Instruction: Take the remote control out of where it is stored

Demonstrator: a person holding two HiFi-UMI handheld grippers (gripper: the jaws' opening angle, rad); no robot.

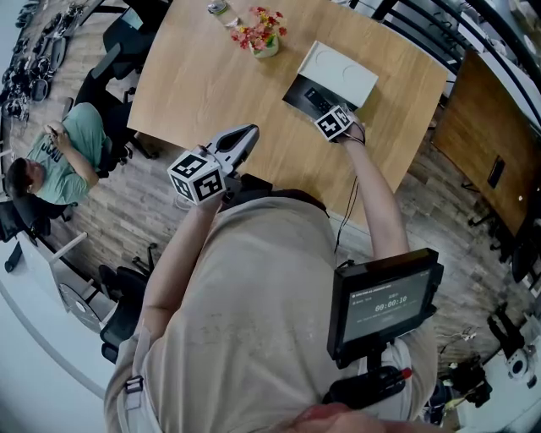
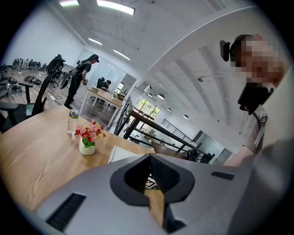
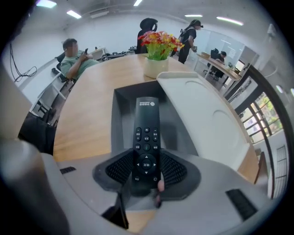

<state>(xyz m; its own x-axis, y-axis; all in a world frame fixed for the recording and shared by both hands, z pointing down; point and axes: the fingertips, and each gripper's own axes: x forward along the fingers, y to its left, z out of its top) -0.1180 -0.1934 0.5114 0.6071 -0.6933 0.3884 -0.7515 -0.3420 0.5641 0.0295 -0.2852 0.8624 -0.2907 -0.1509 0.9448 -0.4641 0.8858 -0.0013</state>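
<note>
A black remote control [image 3: 146, 137] lies lengthwise in a dark open box [image 3: 121, 114], its white lid [image 3: 206, 119] propped along the right side. My right gripper [image 3: 146, 160] has its near end between the ribbed pads, which press on both sides. In the head view the remote control [image 1: 317, 99] and box [image 1: 296, 89] sit at the table's far right, with the right gripper [image 1: 328, 108] reaching in at the box's near end. The left gripper [image 1: 245, 135] hovers over the table's near edge, jaws together and holding nothing; its own view shows the tips [image 2: 149, 158] meeting.
A vase of flowers [image 1: 264, 34] and a clear bottle [image 1: 218, 7] stand at the far side of the wooden table [image 1: 194, 84]. A seated person [image 1: 59, 156] and office chairs are to the left. A small screen [image 1: 385, 300] hangs at my chest.
</note>
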